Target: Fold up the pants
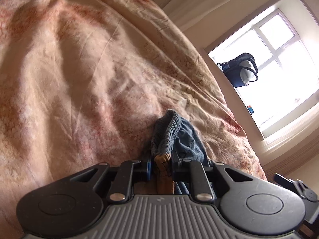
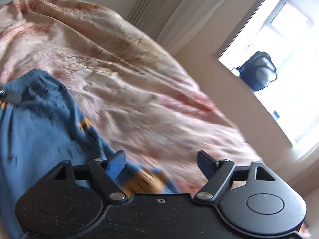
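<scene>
Pants (image 2: pixel 37 123): soft blue knit cloth, matt, with a ribbed elastic waistband (image 1: pixel 166 133) and orange printed patches. Bedspread (image 1: pixel 79 69): thin creased cloth, faint sheen. Left gripper (image 1: pixel 161 169): matt black plastic arms, ridged grey body, bright metal rivets. Right gripper (image 2: pixel 162 163): blue matt pads.

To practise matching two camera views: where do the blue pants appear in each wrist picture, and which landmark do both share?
Left wrist: blue pants at bottom centre, bunched between the left gripper's closed fingers.
Right wrist: blue pants fill the lower left, on the bedspread.
Shared landmark: the dark blue backpack at the window.
</scene>
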The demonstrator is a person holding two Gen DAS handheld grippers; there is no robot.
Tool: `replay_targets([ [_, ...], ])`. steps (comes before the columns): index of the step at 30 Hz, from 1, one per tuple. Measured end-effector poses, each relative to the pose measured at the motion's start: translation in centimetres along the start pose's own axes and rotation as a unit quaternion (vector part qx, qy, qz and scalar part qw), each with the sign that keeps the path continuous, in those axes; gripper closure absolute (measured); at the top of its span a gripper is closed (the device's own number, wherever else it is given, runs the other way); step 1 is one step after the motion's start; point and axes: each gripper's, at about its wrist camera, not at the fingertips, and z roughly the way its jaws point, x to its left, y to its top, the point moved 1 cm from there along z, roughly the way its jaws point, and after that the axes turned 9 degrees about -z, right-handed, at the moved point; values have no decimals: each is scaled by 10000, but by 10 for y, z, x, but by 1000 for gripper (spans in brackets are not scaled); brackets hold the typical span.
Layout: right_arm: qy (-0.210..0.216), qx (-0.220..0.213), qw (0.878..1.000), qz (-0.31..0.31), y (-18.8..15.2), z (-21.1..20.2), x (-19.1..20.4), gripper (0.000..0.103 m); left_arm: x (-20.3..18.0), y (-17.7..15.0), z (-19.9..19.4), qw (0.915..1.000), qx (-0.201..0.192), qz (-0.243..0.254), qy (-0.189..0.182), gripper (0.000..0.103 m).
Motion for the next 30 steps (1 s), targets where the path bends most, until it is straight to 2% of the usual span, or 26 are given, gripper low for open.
replay_targets([
  [3,86,-276,9991,307,-29,-45,-16,4,-15,-3,-12,9991,-218,355,-60,83],
  [7,378,-541,9940,874,-66,-84,-22,1,-41,-11,-32,9949,-479,872,-134,83],
  [10,457,-639,9876,1361,-87,-96,-23,1,-70,-21,-49,9869,-704,1432,-221,83],
  [14,438,-754,9702,2263,-115,-98,-42,1,-122,-49,-67,9638,-931,2490,-221,83],
  [16,529,-653,9605,2654,-128,-94,-58,1,-154,-69,-68,9530,-937,2878,-139,83],
  [18,572,-736,9511,2945,-144,-98,-75,1,-185,-93,-68,9425,-927,3209,-61,83],
  [21,541,-902,9355,3373,-166,-105,-103,1,-226,-137,-62,9215,-870,3784,0,83],
  [23,586,-1067,9201,3723,-181,-108,-121,1,-245,-170,-53,9070,-718,4149,-29,82],
  [26,883,-1298,8877,4329,-206,-110,-143,1,-262,-220,-36,8849,-430,4637,-80,82],
  [30,1221,-1281,8545,4883,-229,-102,-159,1,-266,-280,-10,8641,122,5031,-52,81],
])
